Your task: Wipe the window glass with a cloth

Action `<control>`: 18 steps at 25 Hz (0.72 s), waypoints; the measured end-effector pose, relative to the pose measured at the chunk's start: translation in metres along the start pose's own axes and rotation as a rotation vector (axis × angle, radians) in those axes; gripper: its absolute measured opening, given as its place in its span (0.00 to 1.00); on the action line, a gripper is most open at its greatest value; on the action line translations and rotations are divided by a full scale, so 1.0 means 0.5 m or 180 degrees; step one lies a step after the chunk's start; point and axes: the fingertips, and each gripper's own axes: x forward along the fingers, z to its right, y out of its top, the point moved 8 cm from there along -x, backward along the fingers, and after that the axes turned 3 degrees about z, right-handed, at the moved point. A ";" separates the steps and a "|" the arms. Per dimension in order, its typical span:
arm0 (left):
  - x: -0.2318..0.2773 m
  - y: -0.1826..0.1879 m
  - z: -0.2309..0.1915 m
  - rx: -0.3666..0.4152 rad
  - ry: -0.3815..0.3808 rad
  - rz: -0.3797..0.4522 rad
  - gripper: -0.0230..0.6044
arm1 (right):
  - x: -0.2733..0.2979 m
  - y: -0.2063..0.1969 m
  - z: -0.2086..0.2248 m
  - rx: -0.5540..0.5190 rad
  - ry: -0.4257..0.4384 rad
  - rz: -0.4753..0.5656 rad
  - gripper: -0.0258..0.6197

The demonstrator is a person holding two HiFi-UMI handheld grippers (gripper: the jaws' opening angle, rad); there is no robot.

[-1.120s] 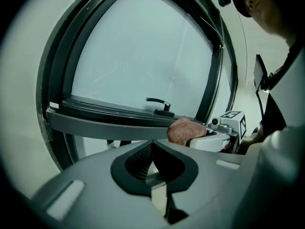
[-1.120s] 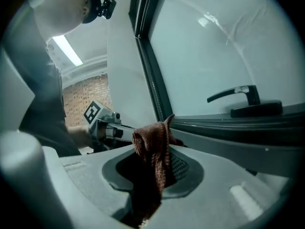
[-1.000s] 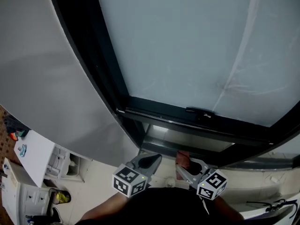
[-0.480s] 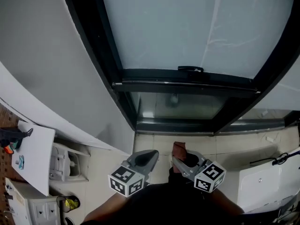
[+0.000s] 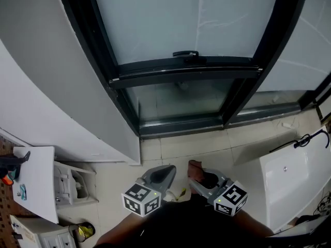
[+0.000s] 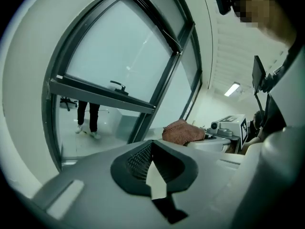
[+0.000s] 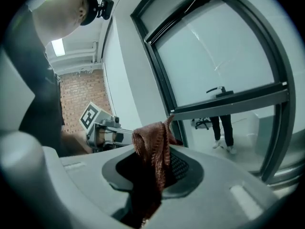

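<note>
Head view: right gripper (image 5: 194,179) pinches the cloth (image 5: 195,166) (window glass (image 5: 155,19) above). Left gripper (image 5: 169,170) jaws pressed together; white table (image 5: 36,177) lower left.

Through my left gripper view I see the left gripper (image 6: 153,168) with its jaws closed against each other. Ahead is the window glass (image 6: 119,51) in a dark frame (image 6: 161,90), with a handle (image 6: 119,86) on the crossbar. At the right, a reddish-brown cloth (image 6: 183,131) sits at the right gripper (image 6: 205,138). Behind the lower pane stand a person's legs (image 6: 88,118).
</note>
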 end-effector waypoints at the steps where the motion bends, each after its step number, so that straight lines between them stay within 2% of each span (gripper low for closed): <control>1: 0.003 -0.002 0.012 0.0026 -0.0027 -0.0003 0.06 | -0.014 0.001 -0.003 0.0004 -0.0035 0.0041 0.16; 5: 0.017 -0.009 0.058 0.0125 -0.0051 -0.0014 0.06 | -0.064 0.007 0.005 -0.0079 -0.0134 0.0144 0.16; 10: 0.056 -0.006 0.102 0.0120 0.0129 0.0053 0.06 | -0.119 0.025 0.052 -0.0160 -0.0106 0.0201 0.16; 18: 0.127 -0.019 0.195 0.0186 0.0207 0.0086 0.06 | -0.223 0.026 0.130 -0.0139 -0.0104 0.0309 0.16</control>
